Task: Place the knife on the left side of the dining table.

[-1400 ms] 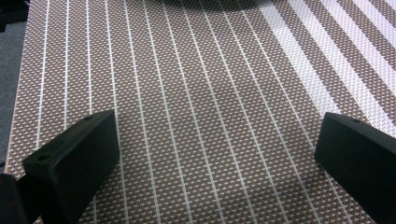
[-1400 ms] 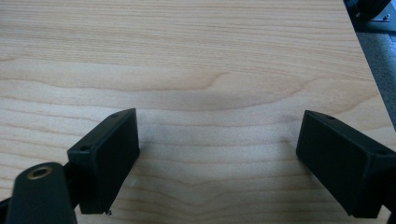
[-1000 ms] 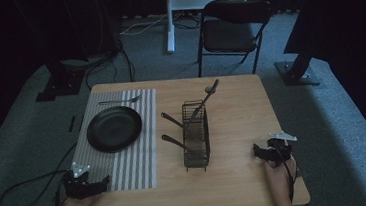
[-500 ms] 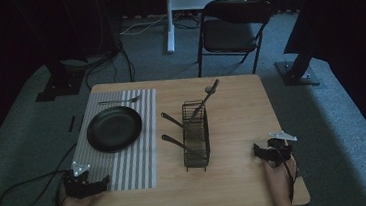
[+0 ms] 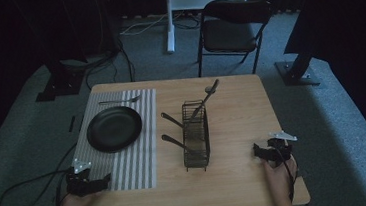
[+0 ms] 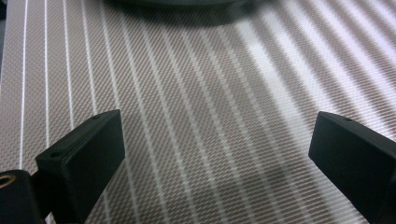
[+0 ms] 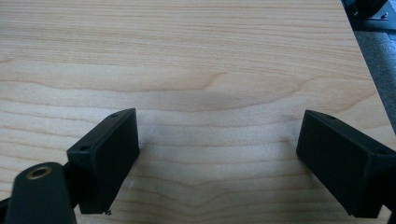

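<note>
High view, we see our left gripper spread wide over the striped placemat, black plate just beyond it, right gripper parted on bare table, wire caddy between both.

So it's a light wooden table, square-ish, with visible grain. On its left half lies a grey striped placemat, reaching nearly from the far edge to the near one. A black round plate sits on the mat, and a fork lies across the mat's far end. Just right of the mat, around the middle of the table, stands a black wire caddy with a few utensils poking out. The right side is bare wood.
</note>
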A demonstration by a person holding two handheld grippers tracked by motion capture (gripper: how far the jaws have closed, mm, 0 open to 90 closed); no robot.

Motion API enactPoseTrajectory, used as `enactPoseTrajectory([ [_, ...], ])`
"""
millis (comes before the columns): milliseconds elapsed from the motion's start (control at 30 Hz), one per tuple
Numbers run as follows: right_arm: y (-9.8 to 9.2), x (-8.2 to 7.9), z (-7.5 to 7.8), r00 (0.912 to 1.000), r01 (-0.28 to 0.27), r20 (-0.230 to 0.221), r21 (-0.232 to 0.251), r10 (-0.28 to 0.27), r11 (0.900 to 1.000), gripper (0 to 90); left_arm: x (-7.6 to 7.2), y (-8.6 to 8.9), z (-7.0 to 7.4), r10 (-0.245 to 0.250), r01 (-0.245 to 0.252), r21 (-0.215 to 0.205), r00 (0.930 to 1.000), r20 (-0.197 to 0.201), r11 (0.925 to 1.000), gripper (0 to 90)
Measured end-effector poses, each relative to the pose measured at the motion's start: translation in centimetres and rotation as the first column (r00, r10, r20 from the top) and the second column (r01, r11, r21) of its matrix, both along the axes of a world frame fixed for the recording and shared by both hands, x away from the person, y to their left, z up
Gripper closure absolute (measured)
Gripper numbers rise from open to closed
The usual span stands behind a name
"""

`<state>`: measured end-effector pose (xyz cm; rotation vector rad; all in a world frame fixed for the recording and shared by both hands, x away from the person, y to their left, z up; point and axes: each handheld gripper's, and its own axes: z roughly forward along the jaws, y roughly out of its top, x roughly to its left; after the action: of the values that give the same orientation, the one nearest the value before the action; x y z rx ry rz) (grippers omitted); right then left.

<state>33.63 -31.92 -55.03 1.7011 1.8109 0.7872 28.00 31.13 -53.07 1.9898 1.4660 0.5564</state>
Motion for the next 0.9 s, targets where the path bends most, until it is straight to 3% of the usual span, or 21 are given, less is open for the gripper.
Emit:
enactPoseTrajectory([
  [500,0.0,0.0,0.0,1.0000,0.000,0.000,0.000,0.000,1.000,12.1,1.8,-2.0,3.7,-0.087,0.089,-0.043,0.9951,0.048,0.9951,4.7],
  [633,0.0,0.0,0.0,1.0000,-0.001,0.000,-0.001,0.001,1.000,12.1,2.2,-3.1,5.1,-0.125,0.127,-0.034,0.9896,0.072,0.9913,5.6],
  [900,0.0,0.0,0.0,1.0000,-0.002,0.002,-0.001,0.002,1.000,12.1,3.0,-4.1,6.5,-0.160,0.166,-0.049,0.9824,0.096,0.9850,5.6],
])
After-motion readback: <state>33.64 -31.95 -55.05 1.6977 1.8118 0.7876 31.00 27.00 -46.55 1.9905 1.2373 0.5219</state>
